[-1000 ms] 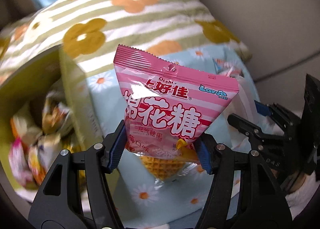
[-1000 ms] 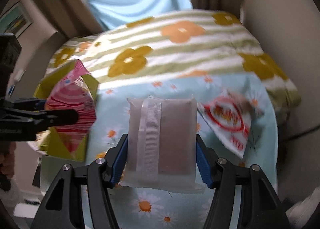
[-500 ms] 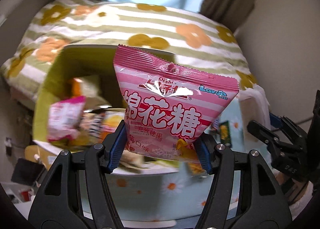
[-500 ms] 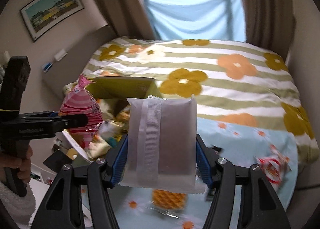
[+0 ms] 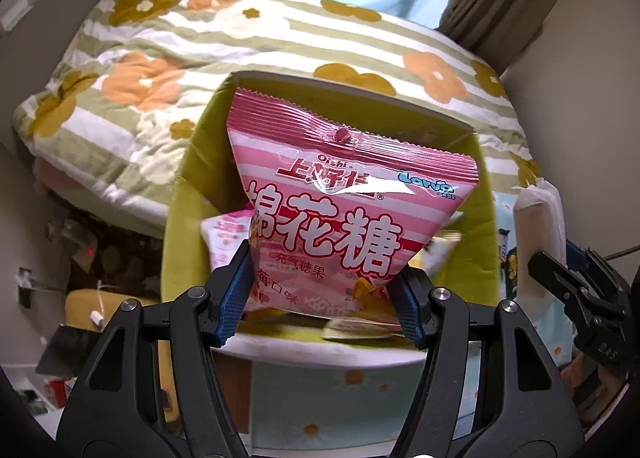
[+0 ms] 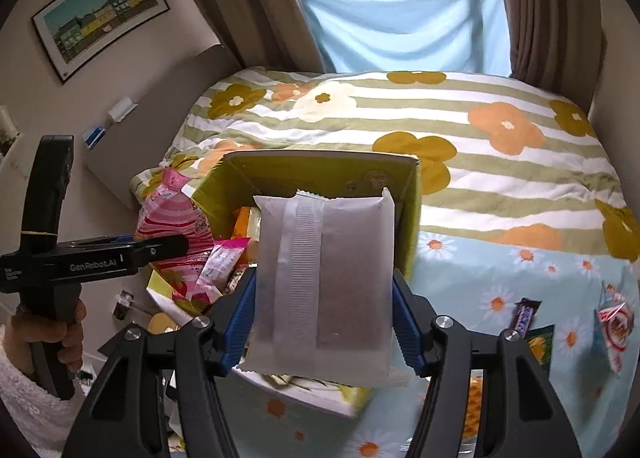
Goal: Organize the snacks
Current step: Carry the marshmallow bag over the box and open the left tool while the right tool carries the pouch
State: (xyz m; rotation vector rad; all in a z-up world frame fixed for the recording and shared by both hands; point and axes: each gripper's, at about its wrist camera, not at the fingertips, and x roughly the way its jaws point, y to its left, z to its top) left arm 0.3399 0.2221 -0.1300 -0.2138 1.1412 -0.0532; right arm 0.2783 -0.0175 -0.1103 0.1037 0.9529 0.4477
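My left gripper (image 5: 323, 300) is shut on a pink marshmallow bag (image 5: 340, 214), upright over the open yellow-green box (image 5: 180, 242) that holds several snack packs. My right gripper (image 6: 322, 322) is shut on a frosted white packet (image 6: 322, 278) with brown contents, held above the same box (image 6: 408, 214). In the right wrist view the left gripper (image 6: 176, 246) comes in from the left with the pink bag (image 6: 172, 218) over the box's left side. In the left wrist view the right gripper's fingers (image 5: 560, 278) and white packet (image 5: 538, 218) show at the right edge.
The box stands on a light blue daisy sheet (image 6: 500, 270) at the bed's edge, a striped floral duvet (image 6: 400, 126) behind it. A chocolate bar (image 6: 525, 312), a red-white pack (image 6: 616, 328) and a dark green pack (image 6: 540, 342) lie on the sheet at right. Floor clutter (image 5: 100, 254) lies left.
Both grippers have swung left from over the sheet to above the box, each still holding its pack. The loose snacks on the sheet now lie off to the right.
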